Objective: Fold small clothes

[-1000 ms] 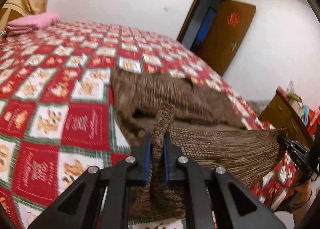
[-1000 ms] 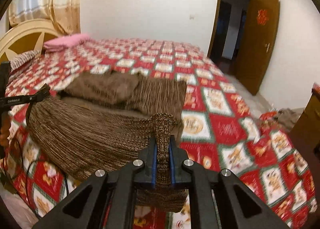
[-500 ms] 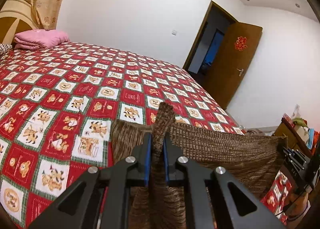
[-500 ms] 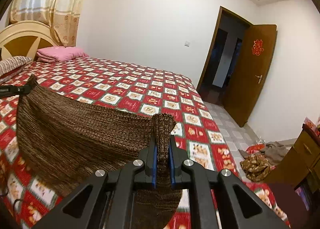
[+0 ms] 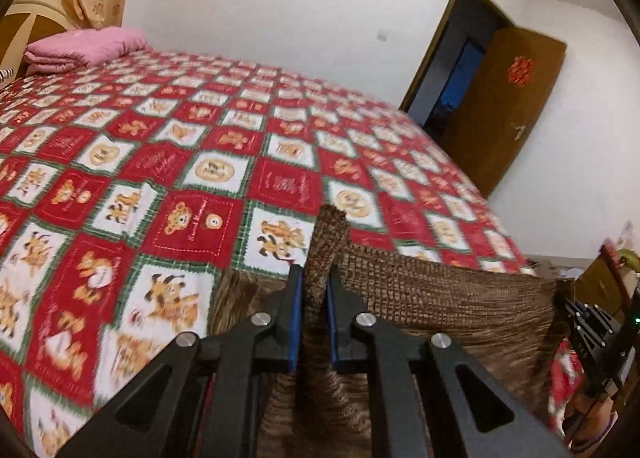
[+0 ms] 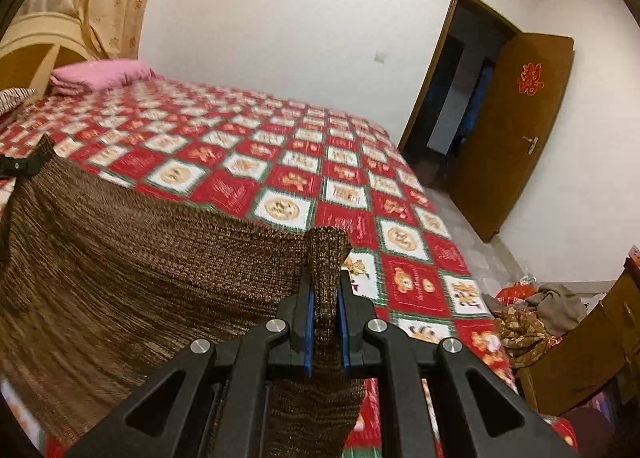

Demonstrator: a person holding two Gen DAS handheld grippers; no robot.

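A brown knitted garment [image 6: 132, 258] hangs stretched between my two grippers above the near edge of the bed. My left gripper [image 5: 314, 290] is shut on one corner of the garment [image 5: 440, 290]; the cloth sticks up between its blue pads. My right gripper [image 6: 325, 298] is shut on the other corner. The left gripper also shows at the left edge of the right wrist view [image 6: 18, 165], and the right gripper at the right edge of the left wrist view [image 5: 596, 330]. The lower part of the garment is hidden below the frames.
The bed carries a red, white and green checked quilt [image 5: 168, 161] with a folded pink blanket [image 6: 100, 73] by the headboard. An open brown door [image 6: 516, 125] stands at the right. A wooden cabinet [image 6: 592, 338] and clothes on the floor [image 6: 532, 318] lie at the right.
Both grippers lifted the garment off the bed, where it lay in a heap, and now hold it spread out; since half a second ago the views have tilted down slightly toward the quilt.
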